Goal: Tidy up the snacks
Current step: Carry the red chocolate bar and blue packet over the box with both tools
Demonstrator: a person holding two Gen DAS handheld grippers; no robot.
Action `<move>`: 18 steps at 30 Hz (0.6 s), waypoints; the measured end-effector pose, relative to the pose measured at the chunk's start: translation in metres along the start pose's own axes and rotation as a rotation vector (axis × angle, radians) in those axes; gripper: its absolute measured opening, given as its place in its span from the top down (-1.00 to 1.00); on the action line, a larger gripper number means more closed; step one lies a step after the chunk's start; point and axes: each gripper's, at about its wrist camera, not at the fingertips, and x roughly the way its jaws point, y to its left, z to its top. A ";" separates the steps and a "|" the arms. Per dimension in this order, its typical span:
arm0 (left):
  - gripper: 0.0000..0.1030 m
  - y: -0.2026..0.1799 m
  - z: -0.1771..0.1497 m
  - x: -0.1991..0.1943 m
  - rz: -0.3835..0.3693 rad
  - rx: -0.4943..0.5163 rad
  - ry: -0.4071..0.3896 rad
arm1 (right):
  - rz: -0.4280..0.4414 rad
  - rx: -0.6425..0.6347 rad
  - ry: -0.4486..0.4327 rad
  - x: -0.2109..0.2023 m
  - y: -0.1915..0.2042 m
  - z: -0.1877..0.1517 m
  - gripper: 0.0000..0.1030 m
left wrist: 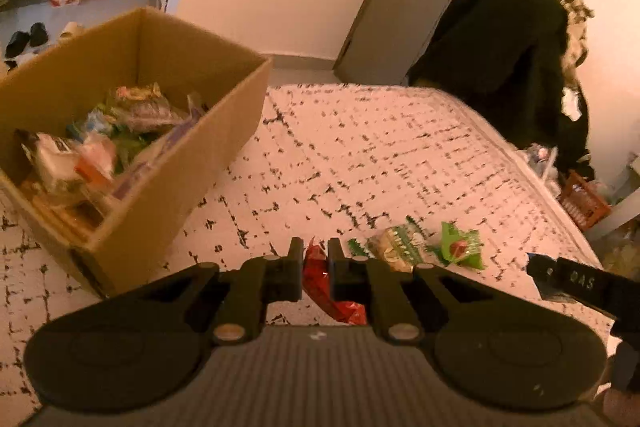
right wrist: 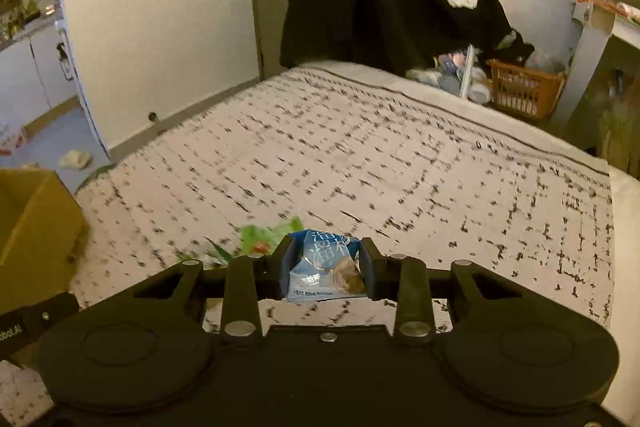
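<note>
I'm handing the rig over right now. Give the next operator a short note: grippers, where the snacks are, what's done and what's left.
Left hand-held gripper: shut on a red packet.
Right hand-held gripper: shut on a blue packet.
Box: cardboard, open, on the patterned bed cover to the left, already holding a pile of snacks.
Left on the cover: a tan-and-green packet and a small green packet, side by side just ahead of the left gripper.
Done: most snacks are boxed; two more are gripped.
To do: drop both held packets in the box, then fetch the last two.
</note>
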 end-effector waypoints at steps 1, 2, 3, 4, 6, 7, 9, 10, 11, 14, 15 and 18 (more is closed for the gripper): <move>0.81 0.001 0.002 -0.004 -0.015 0.005 -0.010 | 0.006 0.002 -0.010 -0.004 0.002 0.002 0.36; 0.81 0.002 0.003 -0.009 -0.025 0.012 -0.022 | 0.012 0.007 -0.019 -0.008 0.005 0.004 0.36; 0.81 0.002 0.006 -0.014 -0.030 0.020 -0.037 | 0.017 0.011 -0.029 -0.011 0.007 0.005 0.36; 0.81 0.003 0.008 -0.018 -0.035 0.022 -0.046 | 0.022 0.011 -0.040 -0.015 0.011 0.008 0.36; 0.81 0.005 0.014 -0.026 -0.051 0.021 -0.064 | 0.033 0.002 -0.061 -0.022 0.018 0.011 0.36; 0.81 0.006 0.017 -0.030 -0.055 0.021 -0.072 | 0.036 -0.006 -0.068 -0.024 0.022 0.012 0.36; 0.81 0.008 0.023 -0.038 -0.062 0.024 -0.091 | 0.040 -0.022 -0.078 -0.028 0.026 0.013 0.36; 0.81 0.008 0.025 -0.041 -0.065 0.025 -0.098 | 0.044 -0.022 -0.084 -0.030 0.028 0.013 0.36; 0.81 0.010 0.027 -0.045 -0.068 0.025 -0.106 | 0.048 -0.019 -0.087 -0.031 0.029 0.014 0.36; 0.81 0.014 0.032 -0.053 -0.074 0.018 -0.120 | 0.059 -0.023 -0.099 -0.037 0.036 0.016 0.36; 0.81 0.016 0.033 -0.055 -0.076 0.018 -0.124 | 0.067 -0.020 -0.103 -0.040 0.039 0.017 0.36; 0.81 0.020 0.038 -0.062 -0.083 0.019 -0.139 | 0.091 0.031 -0.102 -0.046 0.046 0.017 0.36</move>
